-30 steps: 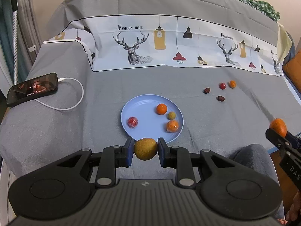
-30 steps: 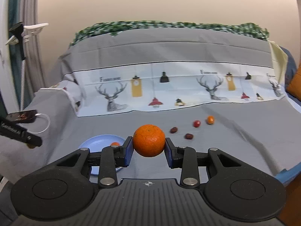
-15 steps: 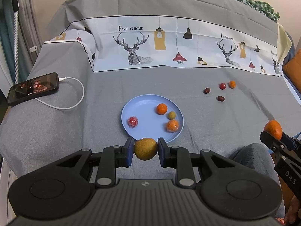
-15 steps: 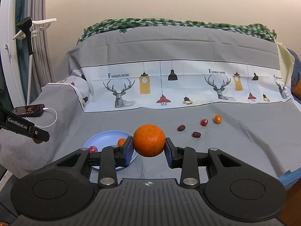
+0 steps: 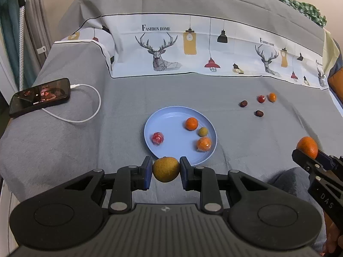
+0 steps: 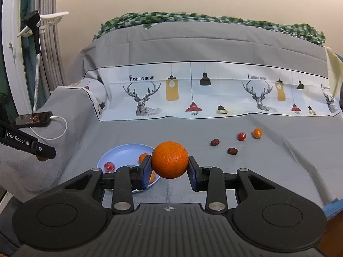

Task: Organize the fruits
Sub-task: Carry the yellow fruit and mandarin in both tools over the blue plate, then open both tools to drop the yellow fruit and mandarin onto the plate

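The left gripper (image 5: 166, 169) has its jaws closed on a brown fruit (image 5: 166, 169) just above the plate's (image 5: 169, 115) near rim. The right gripper (image 6: 169, 167) clamps an orange (image 6: 169, 159) in the air, beside the plate.

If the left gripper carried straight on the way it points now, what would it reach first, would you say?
Most likely the blue plate. The left gripper, shut on a yellow-brown fruit, aims down at the plate's near rim, so the fruit would probably touch there first, though depth is hard to judge.
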The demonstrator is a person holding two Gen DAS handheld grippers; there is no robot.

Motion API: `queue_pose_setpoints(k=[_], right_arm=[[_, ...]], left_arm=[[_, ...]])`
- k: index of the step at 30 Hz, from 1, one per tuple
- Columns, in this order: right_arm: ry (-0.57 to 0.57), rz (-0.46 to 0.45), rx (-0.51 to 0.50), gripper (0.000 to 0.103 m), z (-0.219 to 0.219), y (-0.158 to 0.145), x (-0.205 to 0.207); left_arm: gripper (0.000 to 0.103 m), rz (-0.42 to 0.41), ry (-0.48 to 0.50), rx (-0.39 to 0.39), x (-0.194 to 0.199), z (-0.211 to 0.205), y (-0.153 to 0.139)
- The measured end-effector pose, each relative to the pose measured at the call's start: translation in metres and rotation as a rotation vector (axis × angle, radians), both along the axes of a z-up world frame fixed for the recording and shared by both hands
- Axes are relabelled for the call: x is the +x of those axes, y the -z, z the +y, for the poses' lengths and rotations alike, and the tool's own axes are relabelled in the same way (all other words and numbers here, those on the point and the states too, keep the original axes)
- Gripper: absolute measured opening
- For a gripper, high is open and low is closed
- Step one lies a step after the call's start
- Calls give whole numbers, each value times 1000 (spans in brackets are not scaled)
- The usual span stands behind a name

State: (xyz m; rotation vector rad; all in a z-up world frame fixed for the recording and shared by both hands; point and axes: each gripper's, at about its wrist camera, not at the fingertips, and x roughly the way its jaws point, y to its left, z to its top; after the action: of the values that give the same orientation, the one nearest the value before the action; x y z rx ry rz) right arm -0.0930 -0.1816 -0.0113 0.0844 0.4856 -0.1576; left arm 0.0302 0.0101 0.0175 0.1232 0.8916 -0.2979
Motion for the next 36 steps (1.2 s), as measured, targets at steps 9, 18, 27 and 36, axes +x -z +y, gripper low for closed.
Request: queue_pose_setpoints(k=[9, 18, 27, 36], right_arm=[[-61, 71, -5, 36, 11, 18, 41], [-161, 171, -23, 36, 34, 56, 103], [-201, 249, -28, 36, 43, 95, 162], [-252, 300, -71, 37, 48, 122, 210]], left_arm=[[30, 38, 8, 7, 36, -7, 22], [30, 87, 42, 41, 92, -29, 66], [30, 131, 74, 73, 157, -45, 110], [30, 135, 102, 115, 205, -68, 142]])
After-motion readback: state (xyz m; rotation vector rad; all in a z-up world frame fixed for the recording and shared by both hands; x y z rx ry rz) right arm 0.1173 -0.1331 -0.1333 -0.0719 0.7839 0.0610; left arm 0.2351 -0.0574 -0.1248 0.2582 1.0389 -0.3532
